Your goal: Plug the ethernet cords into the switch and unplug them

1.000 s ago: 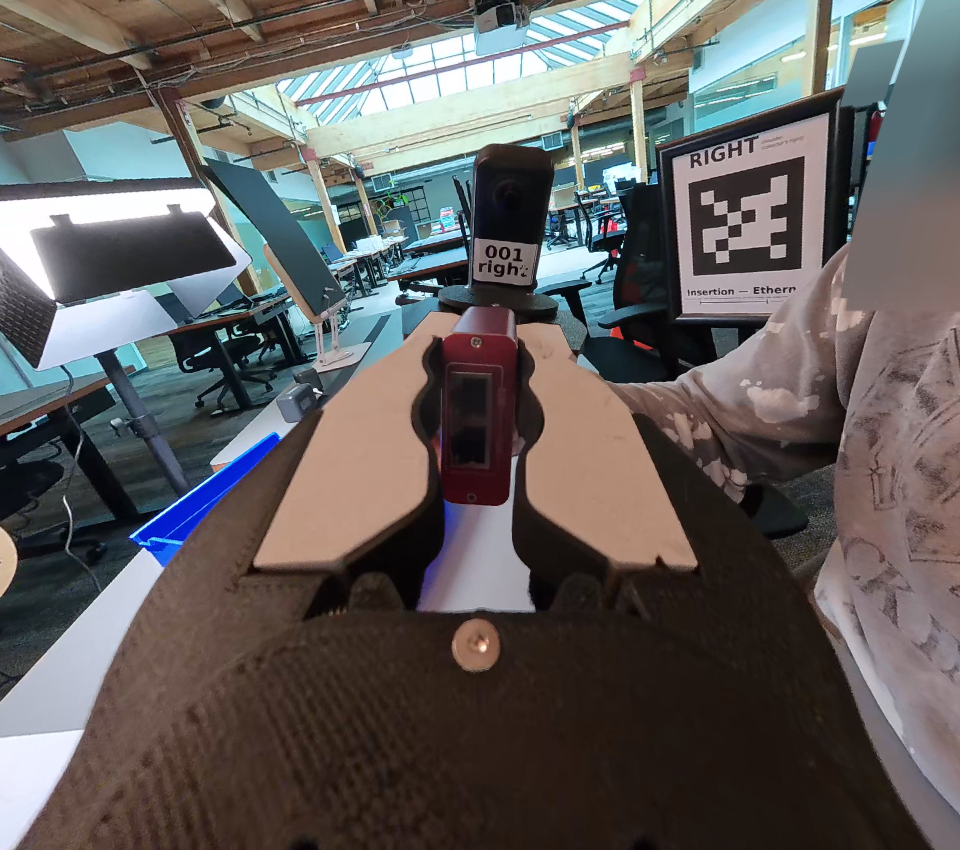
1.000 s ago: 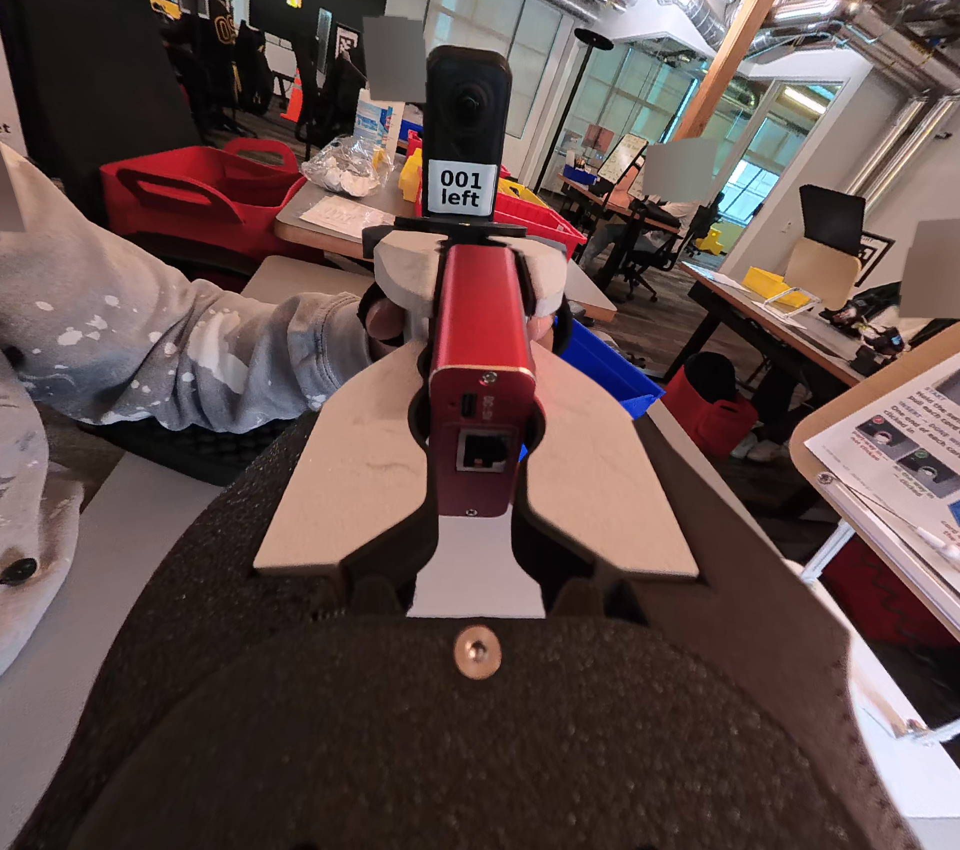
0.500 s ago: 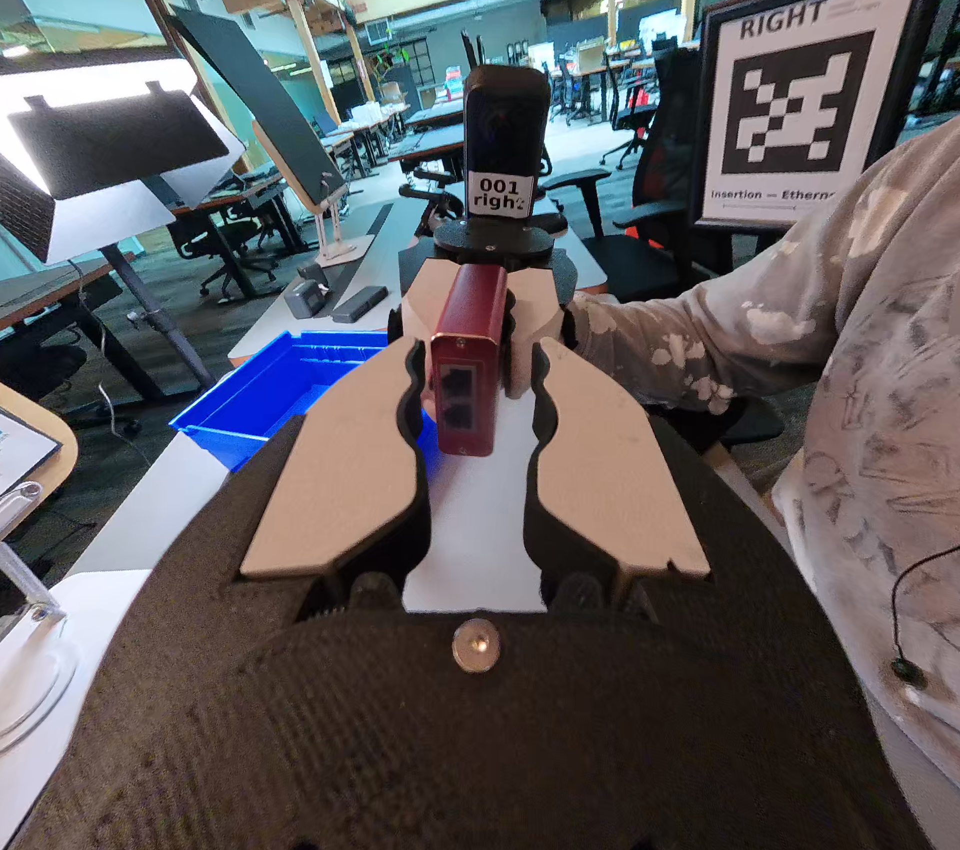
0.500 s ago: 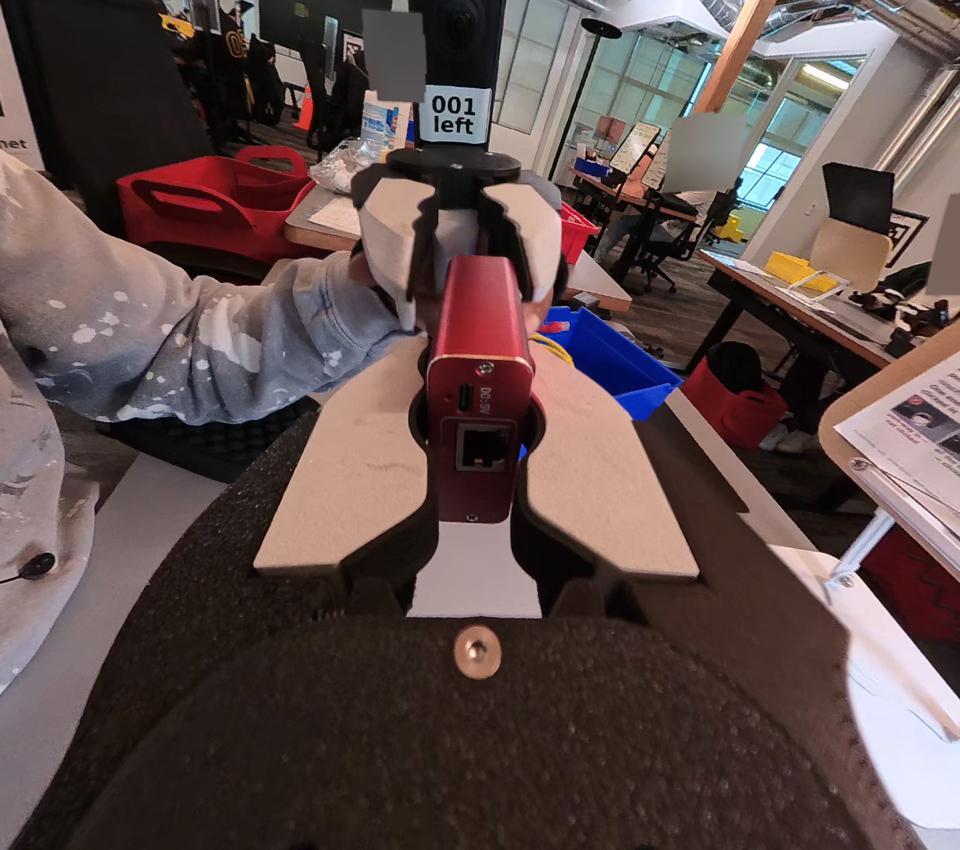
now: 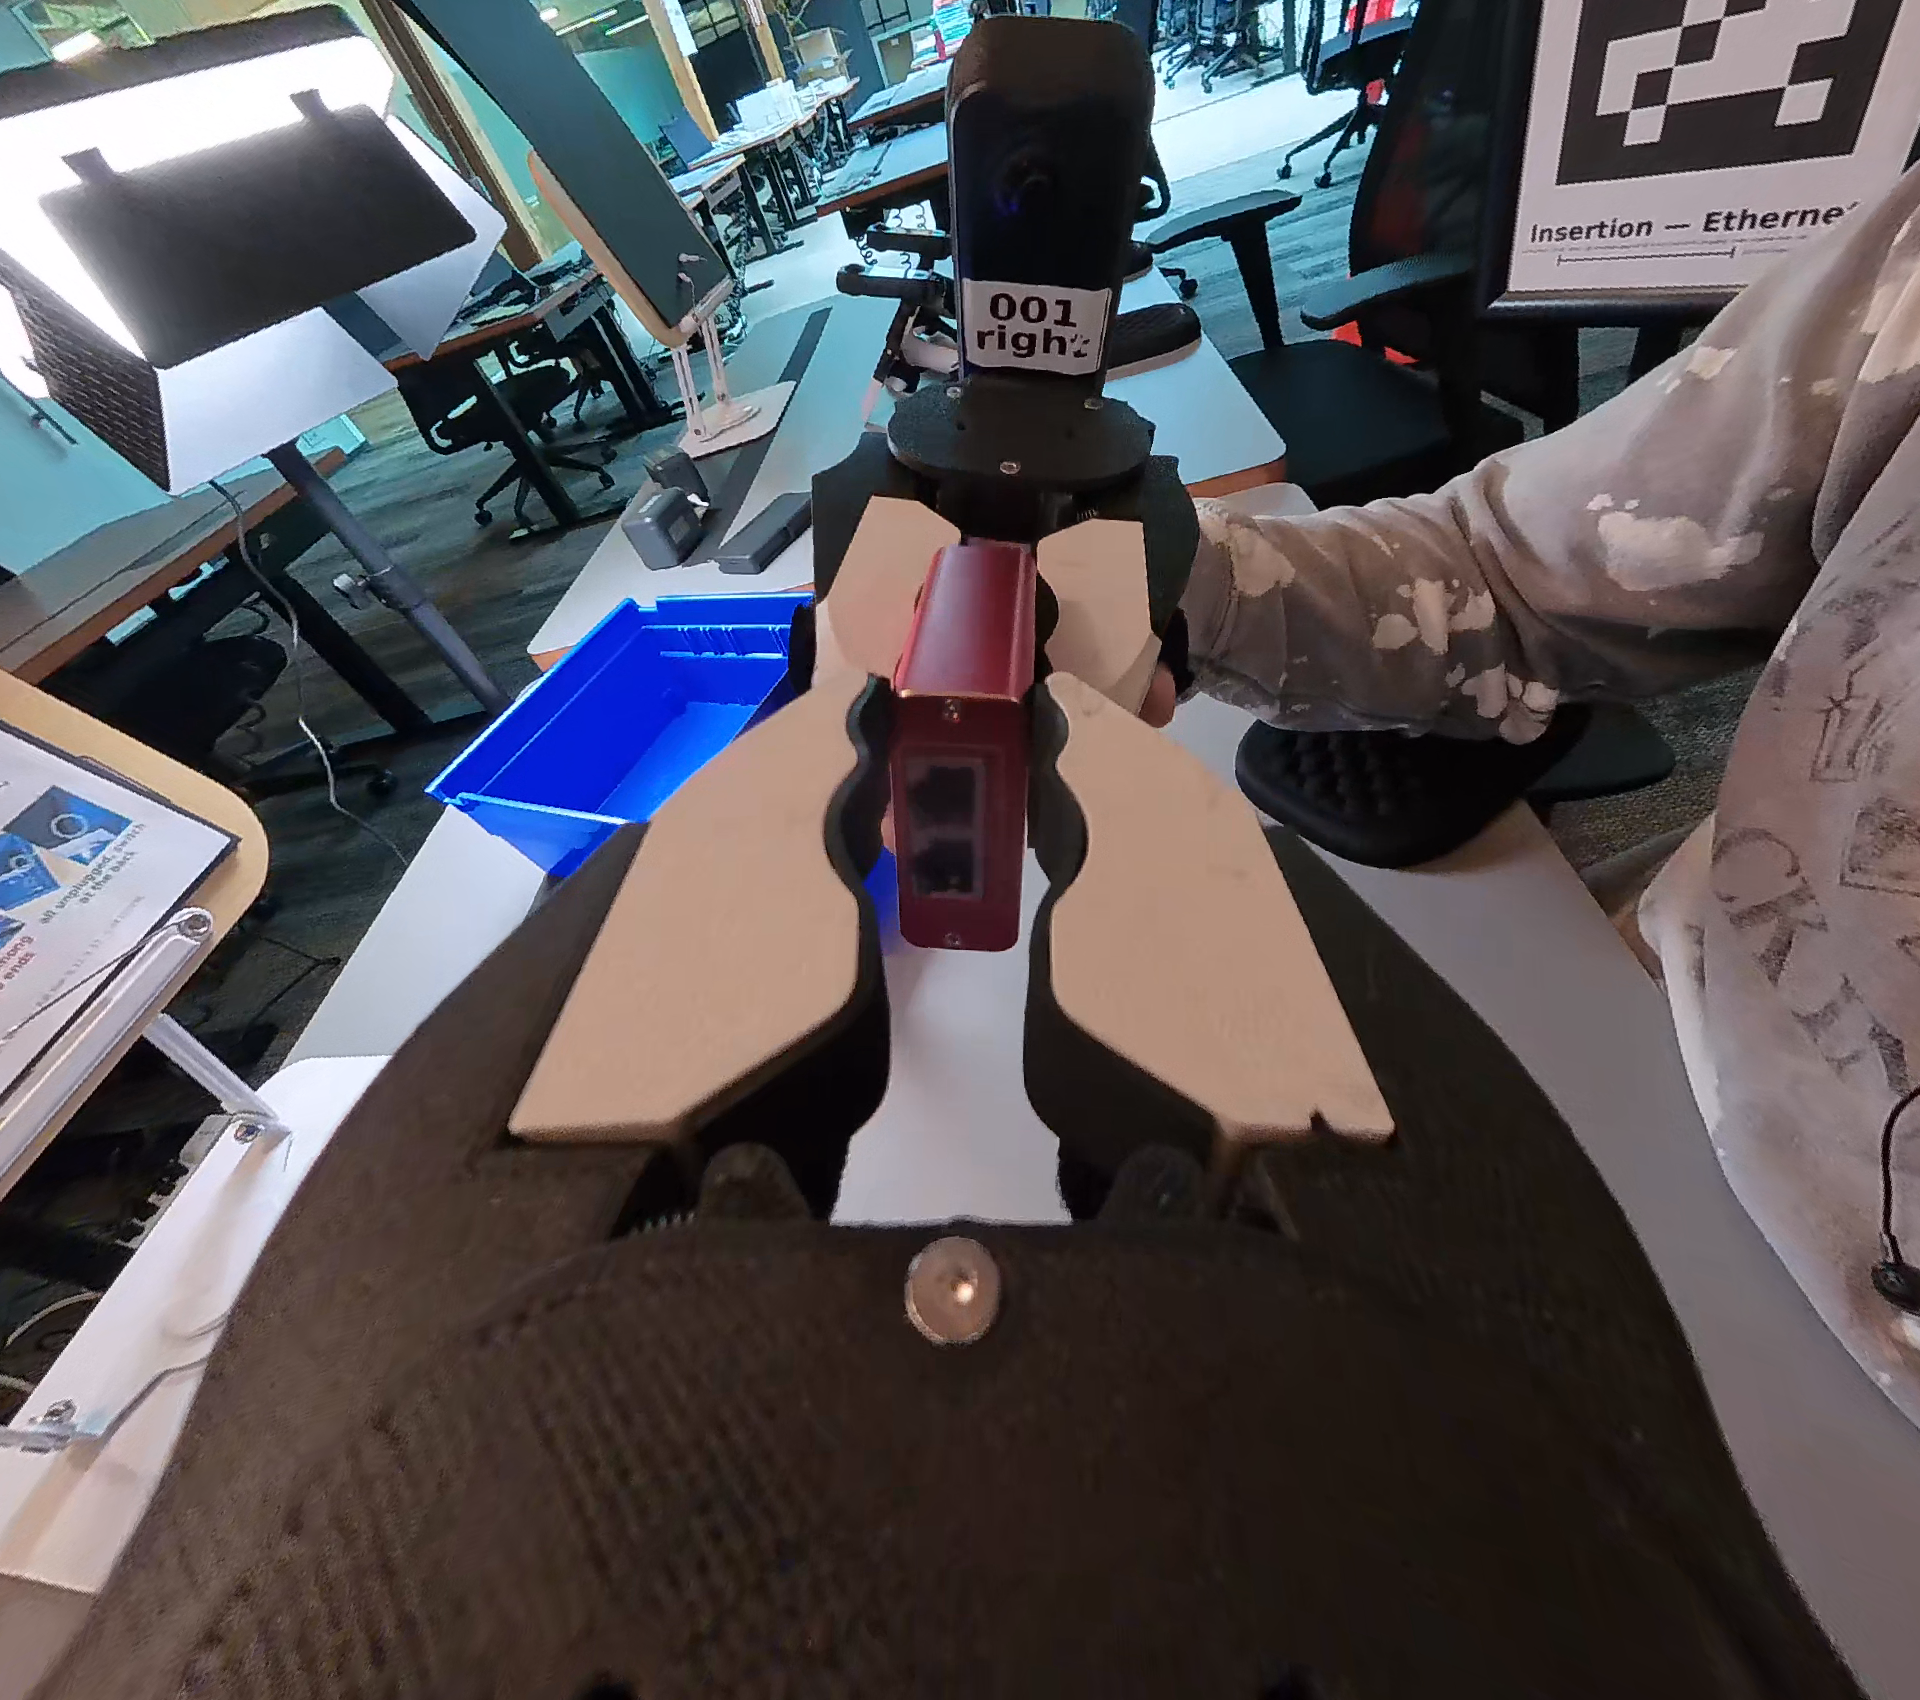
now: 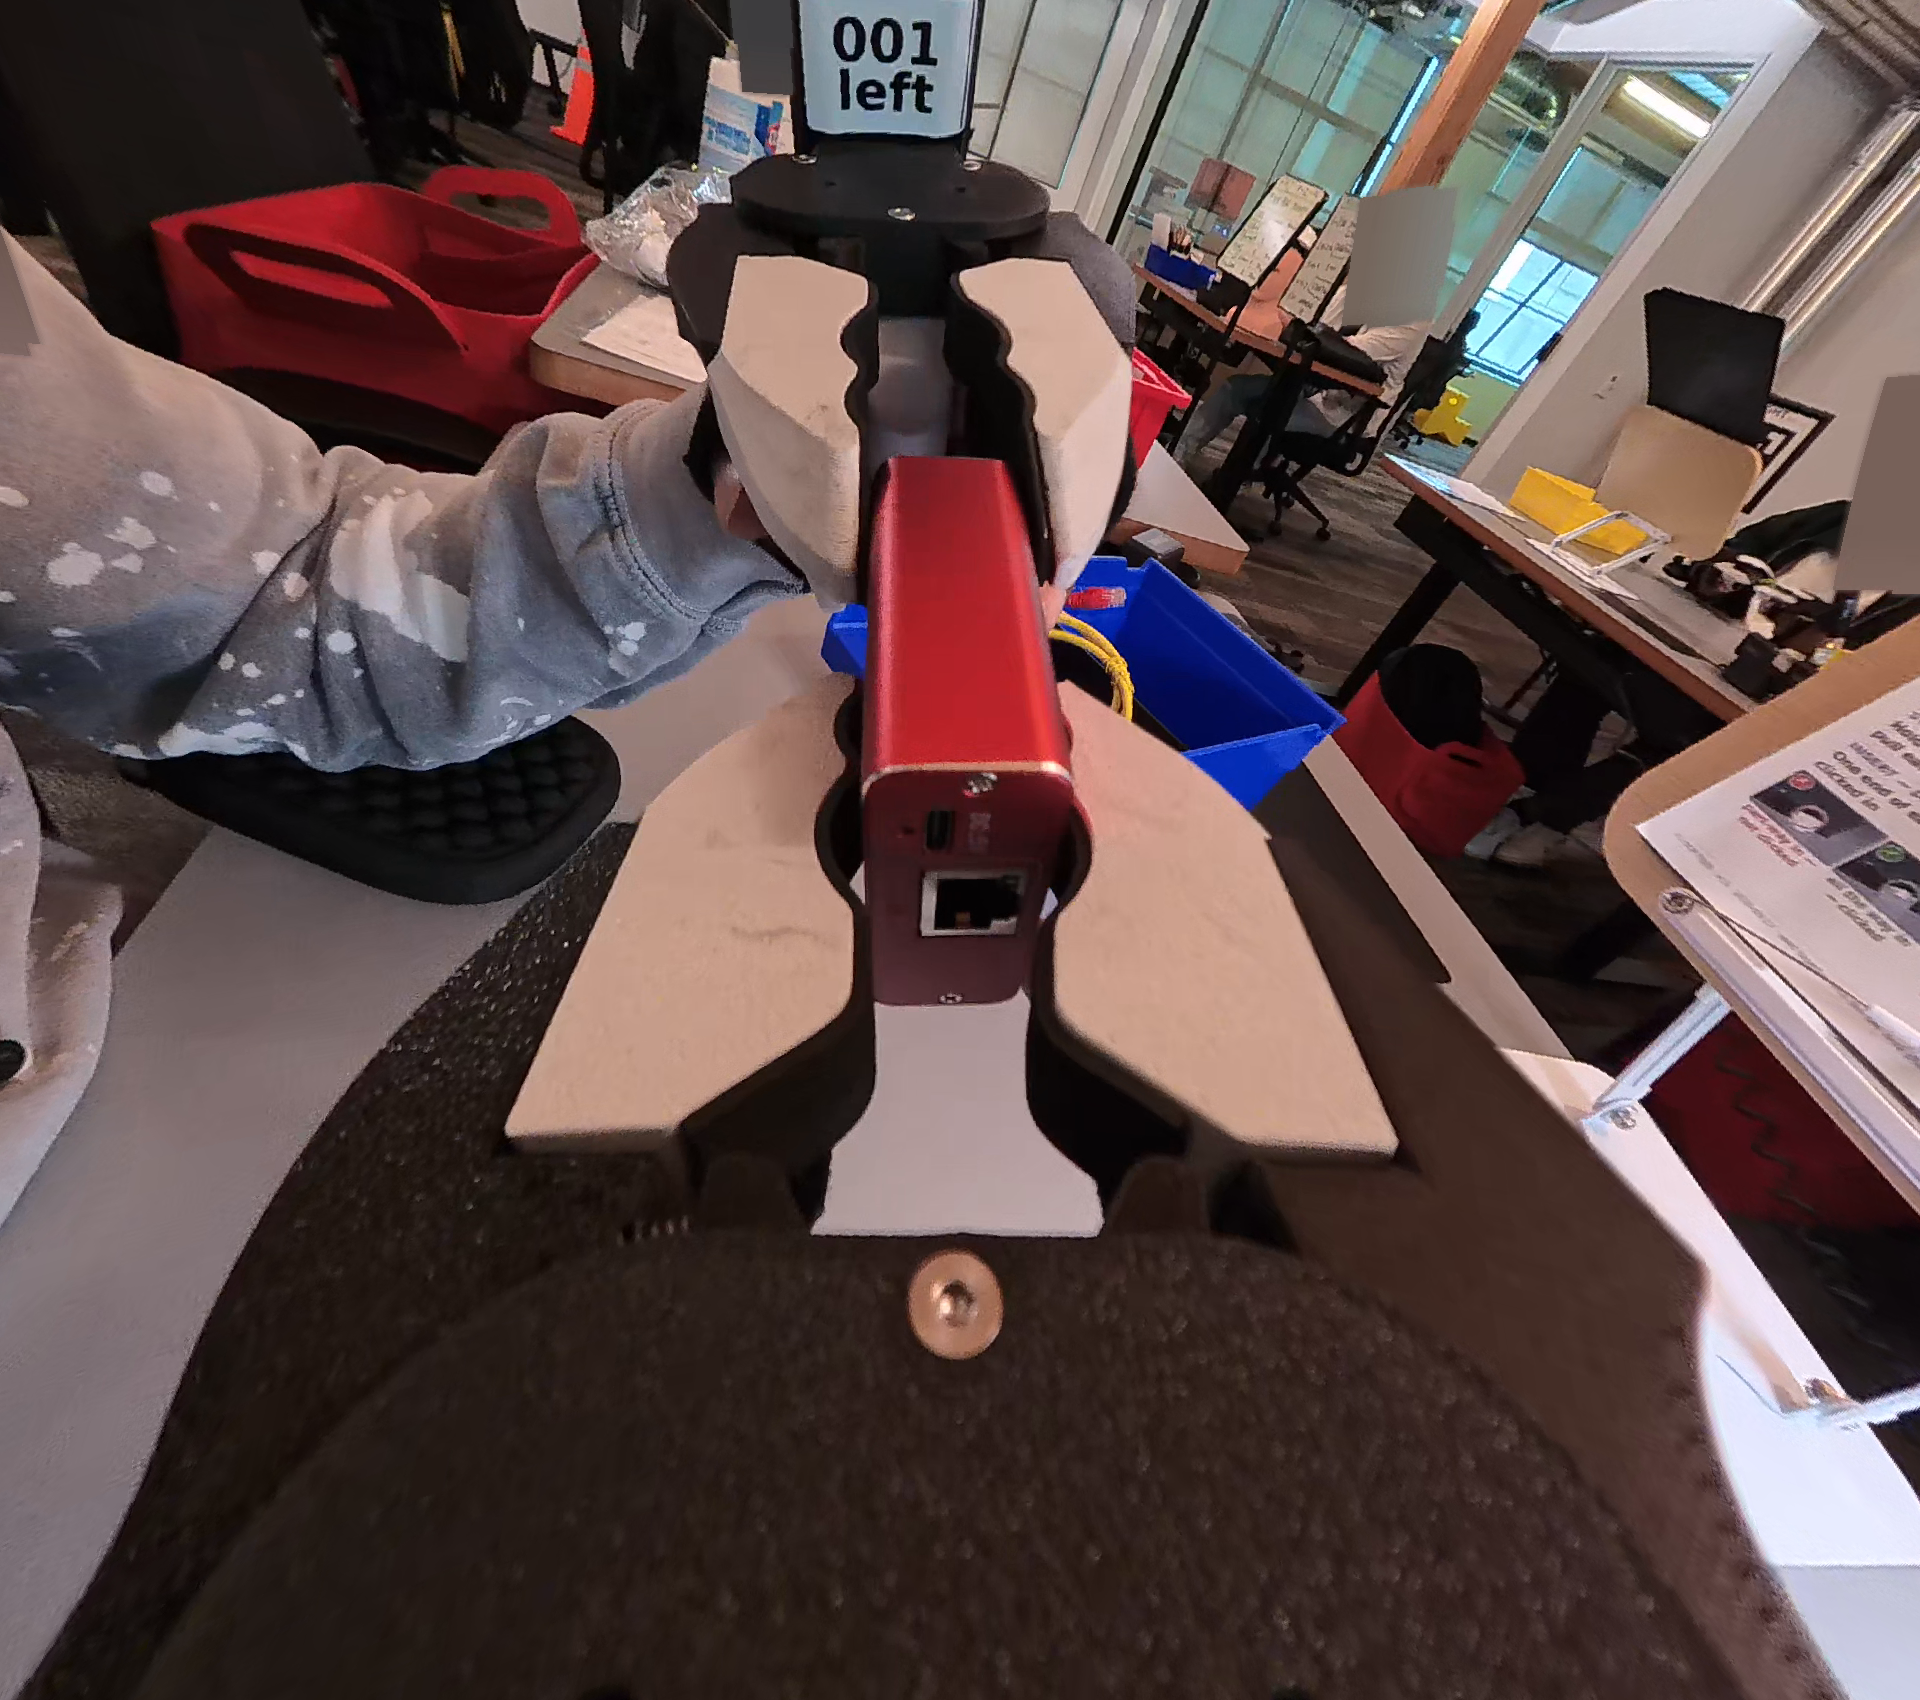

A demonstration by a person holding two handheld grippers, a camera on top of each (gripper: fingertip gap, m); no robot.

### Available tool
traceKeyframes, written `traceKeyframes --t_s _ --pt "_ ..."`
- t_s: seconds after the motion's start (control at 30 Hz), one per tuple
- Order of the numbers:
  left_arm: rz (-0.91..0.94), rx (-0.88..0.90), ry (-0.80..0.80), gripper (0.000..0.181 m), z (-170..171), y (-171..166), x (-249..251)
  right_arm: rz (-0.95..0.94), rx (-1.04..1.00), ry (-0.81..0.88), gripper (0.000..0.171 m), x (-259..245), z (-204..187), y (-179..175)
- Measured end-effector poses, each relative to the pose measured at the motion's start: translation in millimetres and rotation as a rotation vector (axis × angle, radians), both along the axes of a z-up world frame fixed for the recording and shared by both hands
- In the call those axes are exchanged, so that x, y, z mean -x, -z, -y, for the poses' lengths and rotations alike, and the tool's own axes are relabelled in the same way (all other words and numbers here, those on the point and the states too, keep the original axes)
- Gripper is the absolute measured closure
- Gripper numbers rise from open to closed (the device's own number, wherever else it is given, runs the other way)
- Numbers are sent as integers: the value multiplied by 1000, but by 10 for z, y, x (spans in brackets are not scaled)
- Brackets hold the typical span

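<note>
A red ethernet switch (image 5: 956, 829) is held in the air between my two grippers, which face each other. My left gripper (image 5: 961, 694) is shut on the end with two ports. My right gripper (image 6: 961, 705) is shut on the other end of the switch (image 6: 961, 642), which has one port and a small socket. All the ports that show are empty. The left gripper (image 6: 951, 507) shows at the far end in the right wrist view. A yellow ethernet cord (image 6: 1117, 674) and a red plug (image 6: 1096, 599) lie in a blue bin (image 6: 1226, 705) beyond the switch.
The blue bin (image 5: 623, 736) stands on the white table (image 5: 1455, 975). A black padded rest (image 5: 1382, 788) lies under the person's sleeve (image 5: 1507, 590). An instruction board on a stand (image 5: 83, 871) is at the table's edge. A framed marker sign (image 5: 1714, 40) stands behind.
My left gripper opened half a second ago and is shut on the switch again. Both views have tilted down towards the table and the blue bin.
</note>
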State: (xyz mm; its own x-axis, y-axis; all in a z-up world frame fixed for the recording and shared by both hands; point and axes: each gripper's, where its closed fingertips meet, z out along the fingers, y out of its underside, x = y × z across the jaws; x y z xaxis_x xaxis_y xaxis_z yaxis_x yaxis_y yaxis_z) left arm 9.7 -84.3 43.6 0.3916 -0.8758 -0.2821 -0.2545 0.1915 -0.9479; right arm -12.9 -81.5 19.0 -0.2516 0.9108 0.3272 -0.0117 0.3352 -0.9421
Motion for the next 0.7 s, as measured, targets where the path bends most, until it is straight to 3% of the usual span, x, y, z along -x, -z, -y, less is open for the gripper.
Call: traceKeyframes --t_s 0.27,0.43,0.53,0.7 --pt "7 6 -3 155 -6 -9 4 1 14 -8 142 -12 -4 -9" --pt "146 46 -26 146 -28 -197 143 -28 17 23 142 -102 -104 -95" --pt "166 33 -181 142 -135 -337 611 -63 29 82 143 -244 -288 -207" --pt "38 106 -661 142 -499 -210 2020 -121 68 169 142 -441 -609 -334"
